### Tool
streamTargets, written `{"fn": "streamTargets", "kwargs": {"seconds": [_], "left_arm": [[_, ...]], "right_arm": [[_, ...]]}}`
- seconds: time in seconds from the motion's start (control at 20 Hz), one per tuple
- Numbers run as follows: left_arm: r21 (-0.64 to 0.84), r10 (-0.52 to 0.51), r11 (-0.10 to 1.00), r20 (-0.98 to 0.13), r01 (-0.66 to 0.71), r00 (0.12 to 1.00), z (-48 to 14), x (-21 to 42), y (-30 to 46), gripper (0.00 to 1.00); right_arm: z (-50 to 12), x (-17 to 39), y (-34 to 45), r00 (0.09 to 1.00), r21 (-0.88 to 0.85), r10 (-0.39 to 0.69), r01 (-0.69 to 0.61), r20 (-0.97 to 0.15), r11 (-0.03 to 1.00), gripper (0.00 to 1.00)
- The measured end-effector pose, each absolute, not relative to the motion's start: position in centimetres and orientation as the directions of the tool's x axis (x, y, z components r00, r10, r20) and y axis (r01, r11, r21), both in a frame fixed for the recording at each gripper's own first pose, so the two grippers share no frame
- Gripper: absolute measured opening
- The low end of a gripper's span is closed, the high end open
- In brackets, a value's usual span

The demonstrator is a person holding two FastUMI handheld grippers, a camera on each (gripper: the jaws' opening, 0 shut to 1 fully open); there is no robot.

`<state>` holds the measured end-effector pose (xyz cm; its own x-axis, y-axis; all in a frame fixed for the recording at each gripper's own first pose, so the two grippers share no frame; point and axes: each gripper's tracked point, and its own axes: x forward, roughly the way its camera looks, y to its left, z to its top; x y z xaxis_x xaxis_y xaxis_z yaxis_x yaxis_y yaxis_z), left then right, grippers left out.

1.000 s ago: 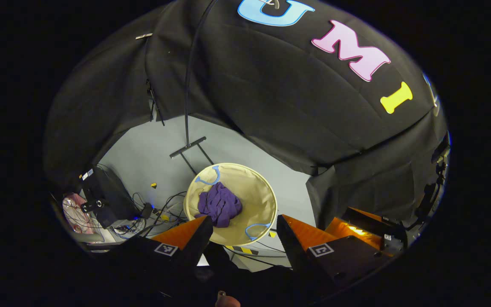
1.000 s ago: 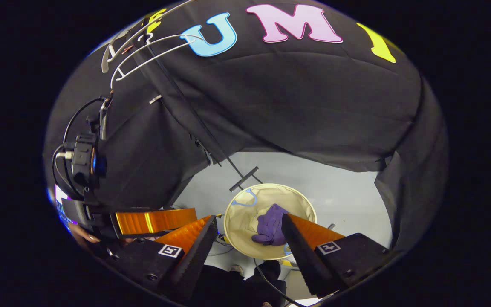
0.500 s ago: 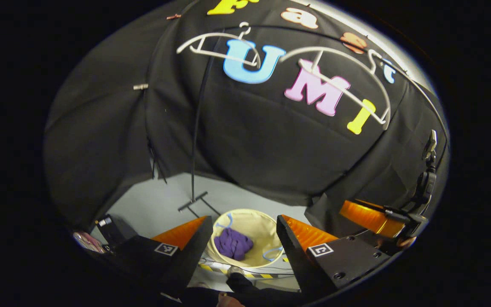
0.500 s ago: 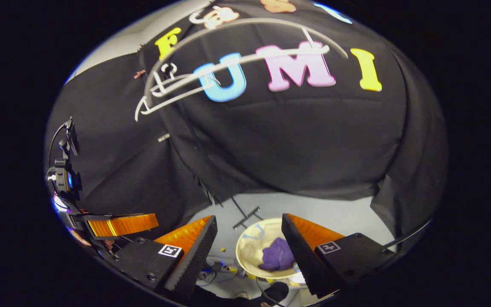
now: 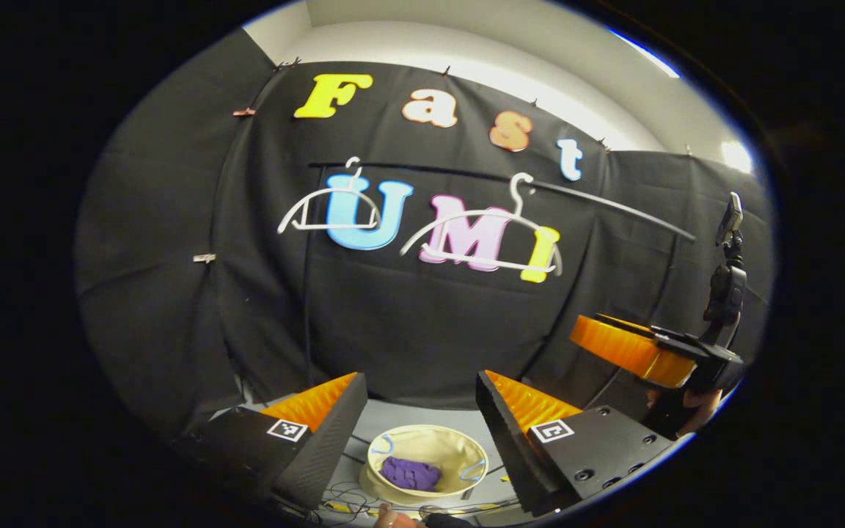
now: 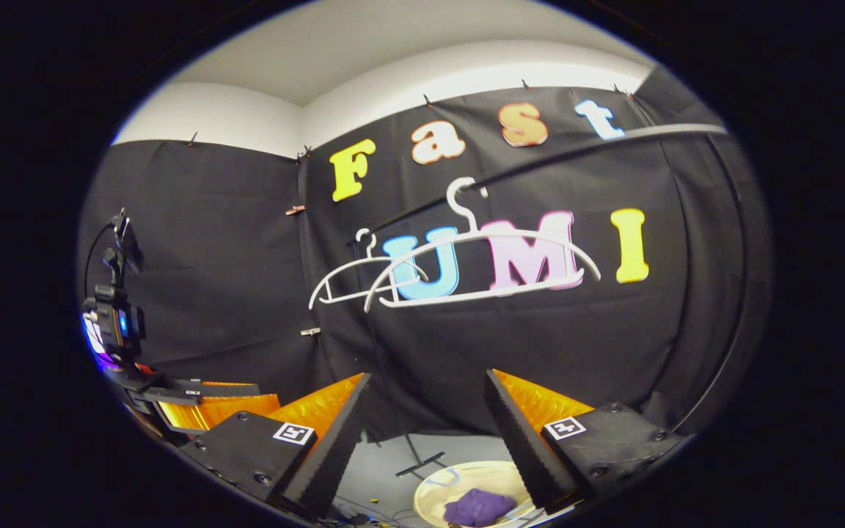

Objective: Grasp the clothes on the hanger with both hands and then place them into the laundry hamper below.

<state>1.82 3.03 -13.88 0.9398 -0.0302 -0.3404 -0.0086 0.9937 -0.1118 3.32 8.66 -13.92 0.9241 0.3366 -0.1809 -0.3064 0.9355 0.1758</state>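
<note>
- Risk, as I judge it: both hangers (image 5: 477, 238) ahead look bare, so reaching up again would close on nothing.
- Left gripper (image 5: 415, 411) and right gripper (image 6: 426, 411): jaws spread wide, empty.
- Laundry hamper (image 5: 466, 447) below the fingertips; purple clothes (image 5: 411, 473) bundled inside.

Black cloth wall (image 5: 408, 323) hangs in folds straight ahead of the jaws in the left gripper view, with a white upper wall (image 5: 466, 51) above it. A dark rail (image 5: 613, 207) runs across the cloth high over the jaws, sloping down to their right. A small clip (image 5: 204, 257) sits on the cloth up and left. Between and below the jaws lie grey floor (image 5: 408, 418) and loose cables (image 5: 342, 499). In the right gripper view, a rack foot (image 6: 420, 463) rests on the floor between the jaws.
</note>
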Motion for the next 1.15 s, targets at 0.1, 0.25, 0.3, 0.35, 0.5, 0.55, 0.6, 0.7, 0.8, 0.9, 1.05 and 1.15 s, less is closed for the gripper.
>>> {"fn": "streamTargets", "kwargs": {"seconds": [0.1,0.25,0.3,0.35,0.5,0.55,0.6,0.7,0.8,0.9,1.05,1.15], "left_arm": [[-0.093,-0.061,0.995,-0.269,0.037,0.961,-11.3,0.9,2.6,0.95],[-0.05,-0.123,0.992,-0.14,0.117,0.982,-6.1,-0.4,1.0,0.94],[-0.04,-0.137,0.99,-0.1,0.134,0.985,-4.6,-0.7,0.5,0.94],[-0.037,-0.148,0.989,-0.062,0.145,0.987,-3.3,-1.1,0.1,0.91],[-0.041,-0.17,0.985,0.006,0.17,0.985,-0.8,-2.3,-0.9,0.91],[-0.036,-0.166,0.985,0.017,0.166,0.986,-0.4,-2.4,-0.9,0.91],[-0.03,-0.162,0.986,0.025,0.162,0.987,0.1,-2.4,-1.0,0.91],[-0.024,-0.148,0.989,0.034,0.149,0.988,0.5,-2.5,-1.3,0.94],[-0.02,-0.137,0.99,0.046,0.138,0.99,1.1,-2.2,-1.2,0.9],[-0.031,-0.127,0.991,0.06,0.129,0.99,1.9,-2.2,-1.0,0.94],[-0.05,-0.106,0.993,0.078,0.11,0.991,2.8,-2.4,-0.8,0.91],[-0.054,-0.095,0.994,0.088,0.1,0.992,3.3,-2.6,-0.8,0.94]], "right_arm": [[-10.3,1.5,8.0,0.953,0.163,0.285,-0.266,-0.105,0.95,0.98],[-5.4,-0.9,6.1,0.984,0.159,0.181,-0.179,0.002,0.971,1.0],[-3.9,-1.5,5.5,0.988,0.145,0.148,-0.154,0.048,0.977,0.92],[-2.4,-2.0,5.0,0.989,0.131,0.119,-0.13,0.09,0.983,0.92],[0.7,-3.1,3.4,0.984,0.083,0.062,-0.077,0.17,0.994,0.91],[1.4,-3.3,3.1,0.982,0.076,0.055,-0.069,0.183,0.995,0.91],[2.2,-3.6,3.1,0.98,0.073,0.053,-0.068,0.194,0.995,0.94],[2.9,-4.0,3.0,0.976,0.056,0.051,-0.064,0.21,0.996,0.97],[3.1,-4.0,3.1,0.974,0.041,0.06,-0.07,0.217,0.997,0.97],[3.2,-3.9,3.4,0.974,0.053,0.076,-0.089,0.214,0.995,1.0],[2.9,-3.5,3.2,0.974,0.064,0.091,-0.106,0.205,0.992,0.97],[2.5,-3.3,3.2,0.975,0.072,0.099,-0.115,0.198,0.991,0.97]]}}
